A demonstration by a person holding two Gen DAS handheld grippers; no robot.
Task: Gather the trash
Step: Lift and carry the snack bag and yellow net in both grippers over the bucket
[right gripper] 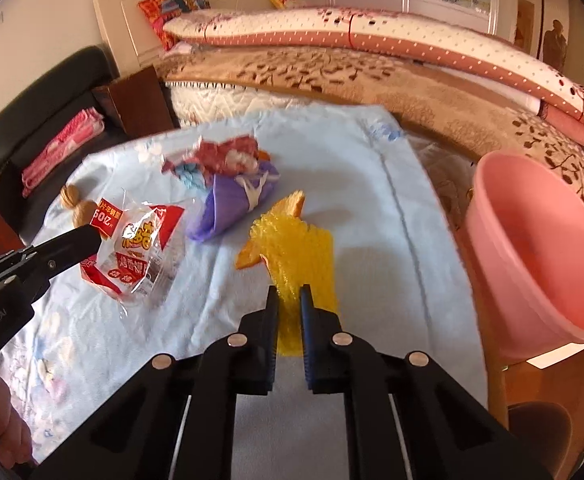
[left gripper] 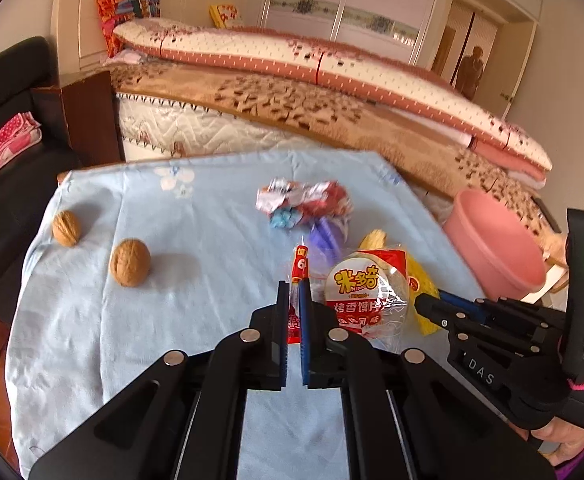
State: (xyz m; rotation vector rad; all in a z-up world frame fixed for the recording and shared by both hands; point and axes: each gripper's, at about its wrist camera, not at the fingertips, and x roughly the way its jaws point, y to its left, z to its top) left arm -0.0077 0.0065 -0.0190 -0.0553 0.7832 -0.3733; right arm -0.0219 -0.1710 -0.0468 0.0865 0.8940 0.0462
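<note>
The left gripper (left gripper: 293, 286) is clamped on the edge of a clear snack wrapper (left gripper: 366, 300), and the right gripper (right gripper: 289, 296) is clamped on a yellow mesh (right gripper: 300, 256) near the tabletop's right edge. Both pieces lie on the blue cloth (left gripper: 172, 320); a crumpled wrapper (right gripper: 220, 160) and a purple wrapper (right gripper: 228, 204) wait toward the far edge.

Both grips are thin pinches on flimsy material, so either piece may slip out on a quick swing. The mesh could drag the orange peel (right gripper: 292, 204) tangled in it, or snag the cloth. The pink bin (right gripper: 540, 248) stands just past the right edge, with a clear path for the right hand; the left must cross over the right. Two walnuts (left gripper: 129, 262) sit near the left edge, out of the way.
</note>
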